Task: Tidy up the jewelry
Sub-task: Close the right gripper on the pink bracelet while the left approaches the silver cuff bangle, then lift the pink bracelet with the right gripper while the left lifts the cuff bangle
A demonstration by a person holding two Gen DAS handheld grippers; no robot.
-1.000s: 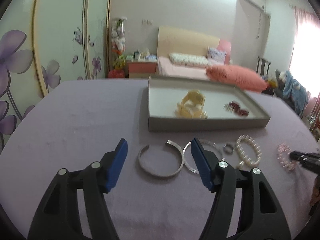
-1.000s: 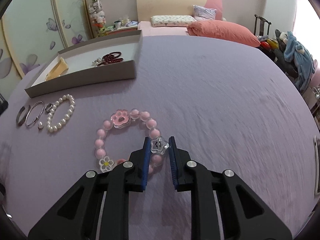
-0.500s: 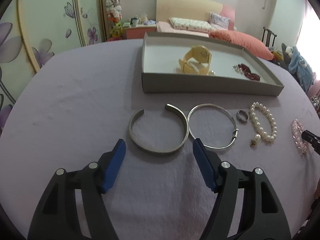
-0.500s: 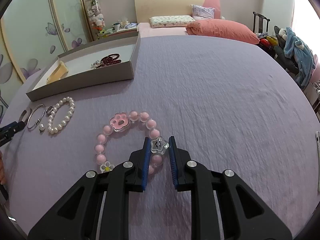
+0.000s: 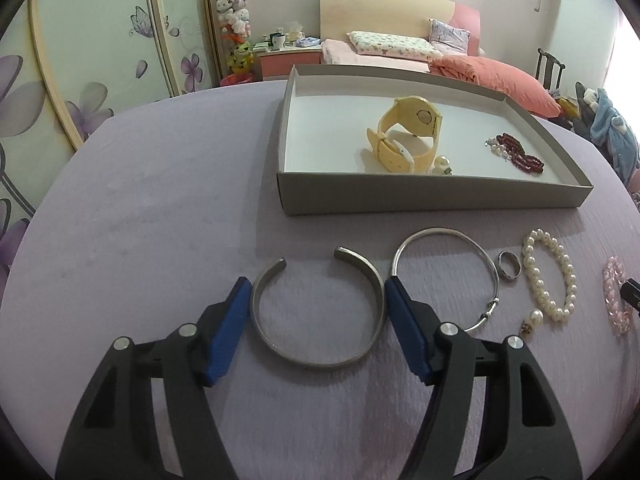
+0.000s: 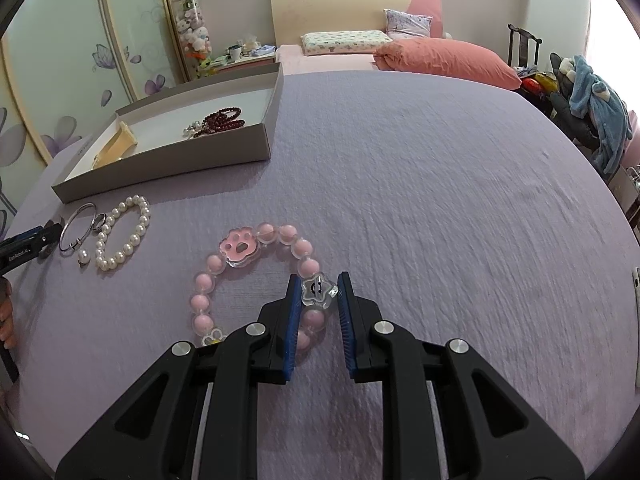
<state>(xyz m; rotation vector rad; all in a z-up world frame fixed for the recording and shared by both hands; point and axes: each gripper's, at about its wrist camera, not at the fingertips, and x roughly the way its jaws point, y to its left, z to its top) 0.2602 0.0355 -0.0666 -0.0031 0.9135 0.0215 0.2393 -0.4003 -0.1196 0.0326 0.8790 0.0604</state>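
An open silver cuff (image 5: 316,362) lies on the purple cloth between the blue pads of my left gripper (image 5: 316,284). The jaws are closing, and each pad stands just outside the cuff's sides. To its right lie a thin silver bangle (image 5: 436,234), a ring (image 5: 510,266), a pearl bracelet (image 5: 568,276) and a pearl earring (image 5: 532,320). My right gripper (image 6: 318,280) is shut on the pink bead bracelet (image 6: 240,246), with its pads on the clear star charm (image 6: 318,290). The bracelet rests on the cloth.
A grey cardboard box (image 5: 432,196) stands behind the jewelry, holding a yellow watch (image 5: 408,140) and a dark red bead bracelet (image 5: 520,154). A bed with an orange pillow (image 6: 444,60) is beyond the table. A chair with clothes (image 6: 596,104) is at the right.
My left gripper has come forward and down and tipped lower, so the silver cuff now lies between its jaws. The right gripper and the pink bracelet have not moved.
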